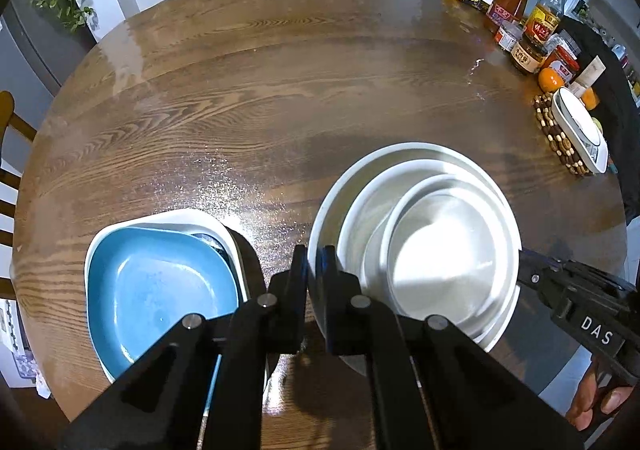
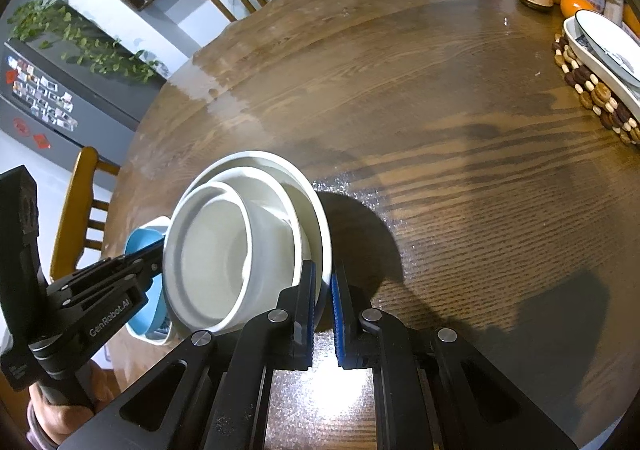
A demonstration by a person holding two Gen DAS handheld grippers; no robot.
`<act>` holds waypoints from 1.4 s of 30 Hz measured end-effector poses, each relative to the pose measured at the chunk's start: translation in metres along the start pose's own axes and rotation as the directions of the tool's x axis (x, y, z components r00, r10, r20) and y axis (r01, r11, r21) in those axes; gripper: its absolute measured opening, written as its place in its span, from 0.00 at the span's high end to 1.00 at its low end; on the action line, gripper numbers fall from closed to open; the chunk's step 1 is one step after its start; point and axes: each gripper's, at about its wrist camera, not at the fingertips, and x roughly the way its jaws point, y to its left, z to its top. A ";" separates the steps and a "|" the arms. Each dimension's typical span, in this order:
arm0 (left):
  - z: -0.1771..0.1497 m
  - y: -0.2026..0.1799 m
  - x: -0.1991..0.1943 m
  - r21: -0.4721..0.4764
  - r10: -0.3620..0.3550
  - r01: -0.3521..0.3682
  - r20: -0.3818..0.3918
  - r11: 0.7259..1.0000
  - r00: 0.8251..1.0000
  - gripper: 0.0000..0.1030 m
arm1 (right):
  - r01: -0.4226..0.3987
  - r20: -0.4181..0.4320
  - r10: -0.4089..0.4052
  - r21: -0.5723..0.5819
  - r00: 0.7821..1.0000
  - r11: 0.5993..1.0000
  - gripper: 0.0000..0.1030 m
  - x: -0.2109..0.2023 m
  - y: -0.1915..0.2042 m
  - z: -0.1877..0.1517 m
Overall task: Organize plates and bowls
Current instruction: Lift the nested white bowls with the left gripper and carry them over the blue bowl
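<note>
Both claws are now seen clamped on the rim of the largest white bowl (image 1: pixel 326 202), at opposite sides: the left claw (image 1: pixel 317 262) is pinched onto the near-left edge, and the right claw (image 2: pixel 323 282) is closed over the rim with its blue pads (image 2: pixel 310 290) showing. Two smaller white bowls (image 2: pixel 224 250) are nested inside, leaning toward one side. The stack is held low over the wooden tabletop (image 1: pixel 280 90); whether it is lifted or resting cannot be told. Just beside it, a blue square plate (image 1: pixel 160 282) is stacked in a white square dish (image 1: pixel 208 220). The step in hand is judged to be the shifting of the nested bowls; next, a level, matched carry is called for, so the inner bowls are not tipped out.
</note>
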 end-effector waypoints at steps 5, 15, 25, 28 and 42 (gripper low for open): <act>-0.001 0.000 0.000 -0.003 -0.001 0.001 -0.003 1.000 1.000 0.98 | 0.009 -0.003 -0.009 -0.005 1.000 1.000 0.89 -0.002 0.001 -0.001; -0.003 -0.001 0.000 -0.005 -0.002 0.002 -0.004 1.000 1.000 0.98 | 0.017 -0.004 -0.017 -0.011 1.000 1.000 0.89 -0.003 0.002 -0.001; -0.001 -0.003 -0.008 -0.004 -0.001 0.001 0.020 1.000 1.000 0.98 | 0.018 0.017 -0.018 -0.019 1.000 1.000 0.89 -0.011 0.005 0.000; -0.001 -0.004 -0.010 -0.005 -0.001 0.001 0.028 1.000 1.000 0.98 | 0.018 0.022 -0.017 -0.021 1.000 1.000 0.89 -0.013 0.005 0.001; -0.002 -0.002 -0.020 -0.006 0.003 -0.003 0.058 1.000 0.998 0.97 | 0.022 0.042 -0.020 -0.035 0.999 0.999 0.89 -0.025 0.011 0.001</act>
